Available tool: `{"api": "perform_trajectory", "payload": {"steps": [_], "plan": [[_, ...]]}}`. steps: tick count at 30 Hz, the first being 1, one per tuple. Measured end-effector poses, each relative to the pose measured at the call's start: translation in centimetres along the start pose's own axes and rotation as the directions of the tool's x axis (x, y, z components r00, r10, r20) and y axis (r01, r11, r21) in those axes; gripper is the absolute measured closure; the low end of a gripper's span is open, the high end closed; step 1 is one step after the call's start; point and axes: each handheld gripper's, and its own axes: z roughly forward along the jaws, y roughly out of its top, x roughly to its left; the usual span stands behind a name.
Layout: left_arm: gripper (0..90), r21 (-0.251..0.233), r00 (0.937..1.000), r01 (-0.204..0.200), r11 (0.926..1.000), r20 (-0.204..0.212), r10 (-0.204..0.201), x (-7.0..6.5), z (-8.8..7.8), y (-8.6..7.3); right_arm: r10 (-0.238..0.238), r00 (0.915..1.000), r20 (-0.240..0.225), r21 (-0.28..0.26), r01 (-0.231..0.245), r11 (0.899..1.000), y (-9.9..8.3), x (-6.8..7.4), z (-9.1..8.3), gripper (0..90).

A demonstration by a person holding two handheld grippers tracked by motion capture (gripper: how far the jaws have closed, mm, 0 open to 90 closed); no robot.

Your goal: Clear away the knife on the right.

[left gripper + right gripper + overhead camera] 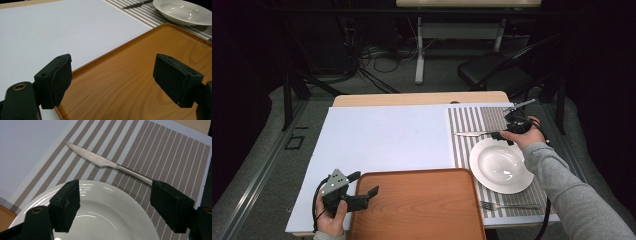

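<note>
Now my right gripper (507,134) hovers with jaws spread and empty over the white plate's (501,166) far rim, the table knife (107,164) flat on the striped placemat (160,152) just beyond, so closing low could scrape the plate or skid the handle away.

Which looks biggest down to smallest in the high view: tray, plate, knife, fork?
1. Tray, by far the largest, though nearest the camera and cut off by the frame's bottom edge.
2. Plate.
3. Fork and knife: both look about the same length, and the right tool covers the knife's handle end, so no ranking.
</note>
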Motion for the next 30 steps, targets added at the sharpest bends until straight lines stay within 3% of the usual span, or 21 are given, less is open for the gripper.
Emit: {"api": "perform_trajectory", "payload": {"steps": [3, 11, 20, 26, 30], "plan": [[16.0, 0.001, 1.0, 0.002, 1.0, 0.002, -0.002, 0.0, 0.1, 0.0, 0.03, 0.9995, -0.006, -0.006, -0.03, 1.0, 0.6, -0.4, 0.4, 23.4], [16.0, 0.009, 1.0, 0.001, 1.0, 0.006, -0.001, 0.0, 0.2, 0.0, 0.046, 0.9988, 0.015, 0.008, -0.046, 0.999, 2.0, -1.0, 1.8, 23.2], [16.0, 0.012, 0.9999, 0.002, 0.9999, 0.01, -0.002, 0.1, 0.3, -0.1, 0.031, 0.9992, 0.025, 0.017, -0.031, 0.999, 2.7, -1.5, 3.4, 21.8], [16.0, 0.019, 0.9998, 0.001, 0.9998, 0.019, -0.002, 0.2, 0.4, -0.2, 0.057, 0.9976, 0.039, 0.02, -0.057, 0.998, 3.1, -2.0, 4.7, 20.2], [16.0, 0.02, 0.9998, 0.0, 0.9998, 0.021, -0.001, 0.2, 0.4, -0.2, 0.029, 0.9985, 0.047, 0.043, -0.031, 0.999, 3.0, -2.0, 5.5, 18.8]]}}
